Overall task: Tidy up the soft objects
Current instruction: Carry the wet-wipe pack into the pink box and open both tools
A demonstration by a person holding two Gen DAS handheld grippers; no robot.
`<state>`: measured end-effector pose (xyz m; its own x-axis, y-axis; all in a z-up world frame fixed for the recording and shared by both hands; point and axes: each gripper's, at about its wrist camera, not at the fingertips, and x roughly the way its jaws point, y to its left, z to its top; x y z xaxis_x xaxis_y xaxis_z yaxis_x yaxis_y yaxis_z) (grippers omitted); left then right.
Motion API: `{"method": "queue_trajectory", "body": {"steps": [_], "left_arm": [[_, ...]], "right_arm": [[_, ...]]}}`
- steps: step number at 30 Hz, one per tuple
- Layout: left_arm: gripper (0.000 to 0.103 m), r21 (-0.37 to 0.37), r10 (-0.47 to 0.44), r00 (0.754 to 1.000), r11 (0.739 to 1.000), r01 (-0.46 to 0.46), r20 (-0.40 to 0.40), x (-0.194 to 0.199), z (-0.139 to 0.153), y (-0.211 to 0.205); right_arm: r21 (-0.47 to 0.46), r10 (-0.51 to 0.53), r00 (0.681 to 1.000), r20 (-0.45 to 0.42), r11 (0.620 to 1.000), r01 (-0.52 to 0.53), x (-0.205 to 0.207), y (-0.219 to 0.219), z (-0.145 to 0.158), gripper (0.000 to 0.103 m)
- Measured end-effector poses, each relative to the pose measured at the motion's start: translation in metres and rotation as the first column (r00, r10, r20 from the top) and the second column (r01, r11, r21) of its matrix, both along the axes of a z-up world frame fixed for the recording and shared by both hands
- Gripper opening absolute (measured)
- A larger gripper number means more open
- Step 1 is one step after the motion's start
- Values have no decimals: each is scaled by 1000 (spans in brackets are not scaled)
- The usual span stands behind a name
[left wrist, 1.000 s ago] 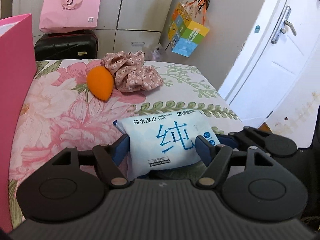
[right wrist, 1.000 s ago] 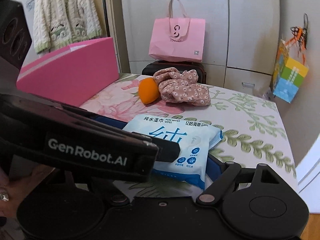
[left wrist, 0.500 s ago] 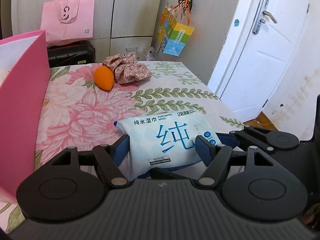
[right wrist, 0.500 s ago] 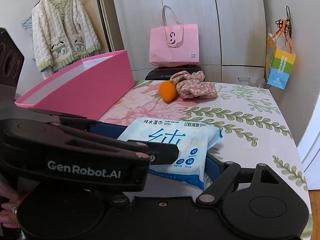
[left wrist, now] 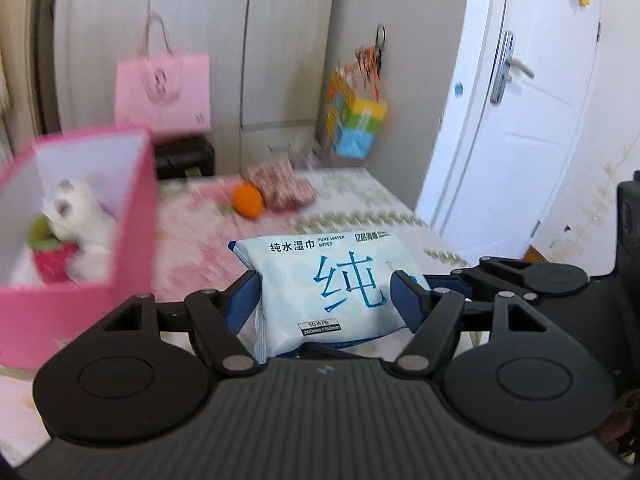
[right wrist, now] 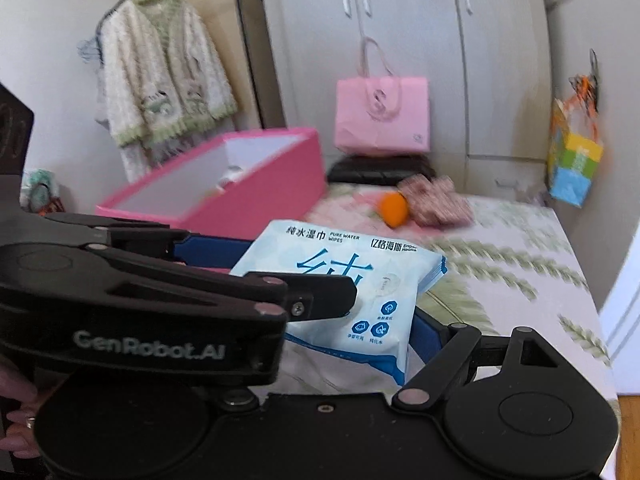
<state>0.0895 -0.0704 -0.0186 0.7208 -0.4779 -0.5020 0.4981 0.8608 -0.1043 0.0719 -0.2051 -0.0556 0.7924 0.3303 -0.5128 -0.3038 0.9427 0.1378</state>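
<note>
**Wipes pack could slip short of the box**

The left gripper point(left wrist: 326, 300) pinches the wipes pack point(left wrist: 340, 280) aloft, right of the pink box point(left wrist: 132, 216) (plush toy inside). The right gripper point(right wrist: 400, 320) flanks it; whether it grips, I cannot tell. The slick, sagging film may slide free.

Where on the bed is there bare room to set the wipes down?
Bare floral sheet lies right of the scrunchie and orange sponge, toward the door side. Crowded: the left, where the pink box sits holding a plush toy.
</note>
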Motion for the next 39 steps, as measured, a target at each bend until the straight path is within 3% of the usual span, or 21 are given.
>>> {"method": "queue_trajectory", "body": {"steps": [5,10,17,25,33,39], "left_arm": [[70,-8,73,991,997,-73,113,-16,33,34],[70,-46,150,977,988,-145,149,-10,54,75],[70,-70,230,957,973,-220,179,12,66,120],[70,-64,292,947,956,-286,133,66,65,157],[70,-96,295,955,951,-294,-6,122,39,184],[70,-48,304,952,951,-304,-25,138,20,186]], "right_arm": [[11,67,993,101,998,-69,-5,31,32,87],[-15,158,974,164,987,-158,10,66,57,87],[-24,272,945,181,962,-272,48,106,74,88],[19,342,931,130,938,-347,113,140,70,88],[48,387,922,-2,921,-387,166,157,49,88],[28,407,908,-99,913,-406,188,167,31,88]]}}
